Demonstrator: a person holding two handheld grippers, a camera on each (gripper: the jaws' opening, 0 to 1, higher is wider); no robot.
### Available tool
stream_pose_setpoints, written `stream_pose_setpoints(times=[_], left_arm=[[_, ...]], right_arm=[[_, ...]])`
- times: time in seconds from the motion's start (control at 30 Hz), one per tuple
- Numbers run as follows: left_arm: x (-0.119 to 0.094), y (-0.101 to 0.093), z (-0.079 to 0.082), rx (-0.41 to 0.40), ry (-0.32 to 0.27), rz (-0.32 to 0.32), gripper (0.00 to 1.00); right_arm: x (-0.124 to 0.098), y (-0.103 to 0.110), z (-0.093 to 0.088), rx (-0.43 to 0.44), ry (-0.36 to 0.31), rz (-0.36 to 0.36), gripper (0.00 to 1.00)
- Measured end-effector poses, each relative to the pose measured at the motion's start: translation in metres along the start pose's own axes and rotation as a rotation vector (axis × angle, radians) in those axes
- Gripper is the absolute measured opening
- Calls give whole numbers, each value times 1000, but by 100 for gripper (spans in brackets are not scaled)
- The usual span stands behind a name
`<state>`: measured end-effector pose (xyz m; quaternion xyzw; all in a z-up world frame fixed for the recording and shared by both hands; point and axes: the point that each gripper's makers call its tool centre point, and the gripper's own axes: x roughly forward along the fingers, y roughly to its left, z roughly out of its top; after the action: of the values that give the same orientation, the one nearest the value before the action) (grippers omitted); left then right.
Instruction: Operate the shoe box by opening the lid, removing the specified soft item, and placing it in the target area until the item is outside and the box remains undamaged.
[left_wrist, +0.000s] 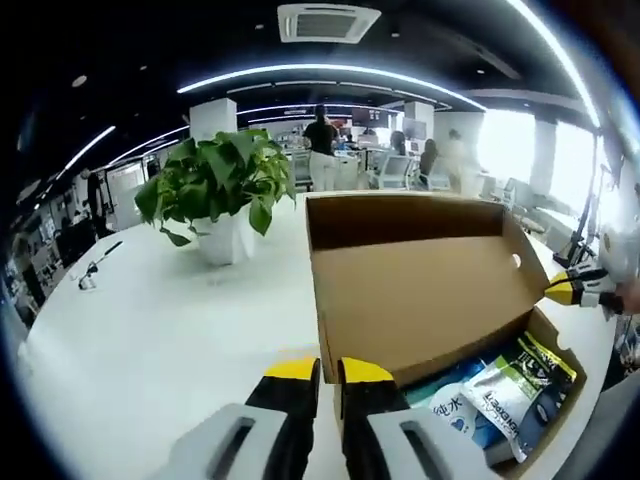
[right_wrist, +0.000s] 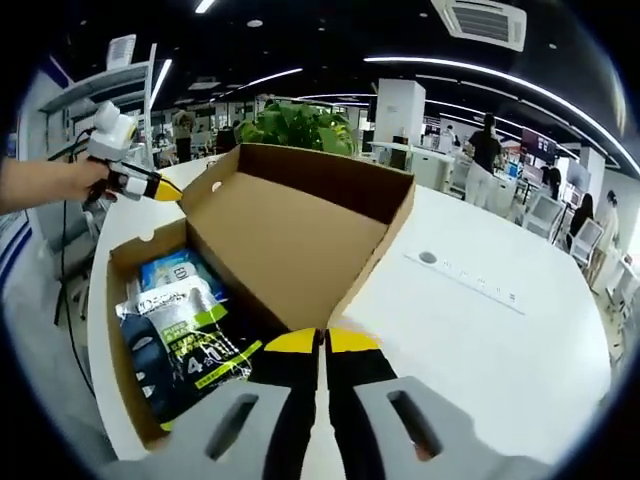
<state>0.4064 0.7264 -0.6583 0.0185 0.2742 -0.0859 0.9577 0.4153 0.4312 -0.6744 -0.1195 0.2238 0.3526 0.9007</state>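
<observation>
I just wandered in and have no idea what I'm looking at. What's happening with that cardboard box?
A person is working with two hand-held grippers at a white table. The shoe box is already open, its lid tilted up. Both grippers sit at the lid's edges: the left gripper and the right gripper, each with jaws close together. Inside the box lie soft packets, none lifted out yet. A potted plant stands on the table beyond the box.

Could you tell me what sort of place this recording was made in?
Most likely an open-plan office: a long white table carries the open shoe box and a potted plant, with desks and office chairs behind and a ceiling air-conditioning unit overhead.
</observation>
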Motion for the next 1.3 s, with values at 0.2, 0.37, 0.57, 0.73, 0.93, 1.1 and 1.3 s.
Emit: stream_pose_setpoints(times=[0.2,0.37,0.57,0.73,0.93,1.1,1.3], left_arm=[[4,1,-1,-13,0,1,3],[6,2,0,-17,-3,0,2],[9,1,1,-11,-2,-2,2],[11,1,1,-12,2,-4,2],[15,5,0,-17,10,-8,1],[18,6,-2,-16,18,-10,1],[20,6,-4,-14,32,-8,1]], right_arm=[[3,-2,1,-4,4,2,1],[6,-4,1,-10,8,5,1],[9,-6,1,-14,16,8,1],[12,-7,1,-14,24,13,2],[15,-9,0,-23,35,22,2],[17,-9,-1,-34,43,30,3],[19,-10,-2,-26,51,36,3]])
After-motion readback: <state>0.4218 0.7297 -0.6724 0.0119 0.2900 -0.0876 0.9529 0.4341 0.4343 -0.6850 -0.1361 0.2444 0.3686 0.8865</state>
